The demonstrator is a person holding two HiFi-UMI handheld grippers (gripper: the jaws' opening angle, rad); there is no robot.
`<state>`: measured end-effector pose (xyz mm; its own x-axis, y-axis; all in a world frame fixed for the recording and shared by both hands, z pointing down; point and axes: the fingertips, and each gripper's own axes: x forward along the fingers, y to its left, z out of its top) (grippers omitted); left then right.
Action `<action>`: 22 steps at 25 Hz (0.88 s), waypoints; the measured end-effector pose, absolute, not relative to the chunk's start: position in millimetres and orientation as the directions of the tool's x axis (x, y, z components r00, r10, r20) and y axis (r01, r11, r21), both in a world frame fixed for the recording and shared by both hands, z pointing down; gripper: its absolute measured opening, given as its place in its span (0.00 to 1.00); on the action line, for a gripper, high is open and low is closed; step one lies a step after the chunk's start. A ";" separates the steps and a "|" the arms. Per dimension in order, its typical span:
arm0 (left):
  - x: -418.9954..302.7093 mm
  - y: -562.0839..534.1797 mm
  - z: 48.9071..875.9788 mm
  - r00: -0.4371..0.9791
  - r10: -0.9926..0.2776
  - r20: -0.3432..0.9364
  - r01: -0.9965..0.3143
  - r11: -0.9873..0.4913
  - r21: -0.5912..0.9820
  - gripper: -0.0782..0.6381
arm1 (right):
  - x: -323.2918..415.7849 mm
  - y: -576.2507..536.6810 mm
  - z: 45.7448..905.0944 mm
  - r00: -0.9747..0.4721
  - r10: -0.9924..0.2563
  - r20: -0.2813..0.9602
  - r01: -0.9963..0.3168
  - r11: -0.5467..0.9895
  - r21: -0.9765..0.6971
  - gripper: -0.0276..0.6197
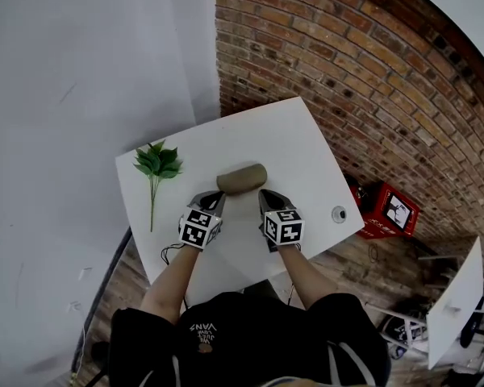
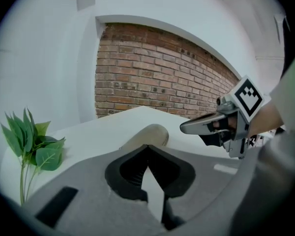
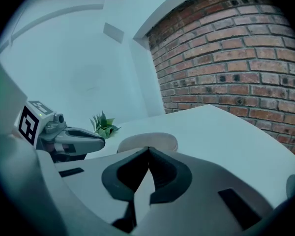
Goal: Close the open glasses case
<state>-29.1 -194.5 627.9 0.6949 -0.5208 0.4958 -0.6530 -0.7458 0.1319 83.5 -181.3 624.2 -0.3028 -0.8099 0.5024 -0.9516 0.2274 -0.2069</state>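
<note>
A white table (image 1: 306, 147) stands against a brick wall (image 1: 371, 79), and near its middle the tan glasses case (image 1: 242, 177) lies crosswise, looking closed. Just on its near side are the left gripper (image 1: 212, 197) and the right gripper (image 1: 268, 196), one by each end, each with its jaws pressed together on nothing. A green leafy sprig (image 1: 156, 168) lies well off to the left

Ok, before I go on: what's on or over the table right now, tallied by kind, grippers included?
Glasses case: 1
Green leafy sprig: 1
Small round fitting at the table's right edge: 1
Hand-held grippers: 2 (left hand-held gripper, right hand-held gripper)
Total: 5
</note>
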 end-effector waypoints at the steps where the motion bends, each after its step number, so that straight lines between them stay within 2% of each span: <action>1: -30.5 -190.5 623.8 0.702 -0.521 0.486 -0.648 -0.751 0.130 0.12 | 82.8 -175.4 620.8 -0.298 -0.817 0.494 -0.952 0.219 -0.212 0.04; 9: -51.6 -150.1 590.1 0.751 -0.519 0.408 -0.608 -0.785 0.121 0.12 | 67.9 -120.5 593.1 -0.261 -0.869 0.421 -0.955 0.168 -0.245 0.04; 22: -80.0 -69.7 552.0 0.841 -0.447 0.303 -0.501 -0.856 0.128 0.12 | 32.2 -38.7 561.2 -0.185 -0.923 0.337 -0.962 0.100 -0.254 0.04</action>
<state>-80.0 -69.7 552.0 0.8415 -0.4472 0.3033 -0.5011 -0.8559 0.1283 32.2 -38.7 561.2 -0.1849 -0.9233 0.3367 -0.9621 0.1002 -0.2536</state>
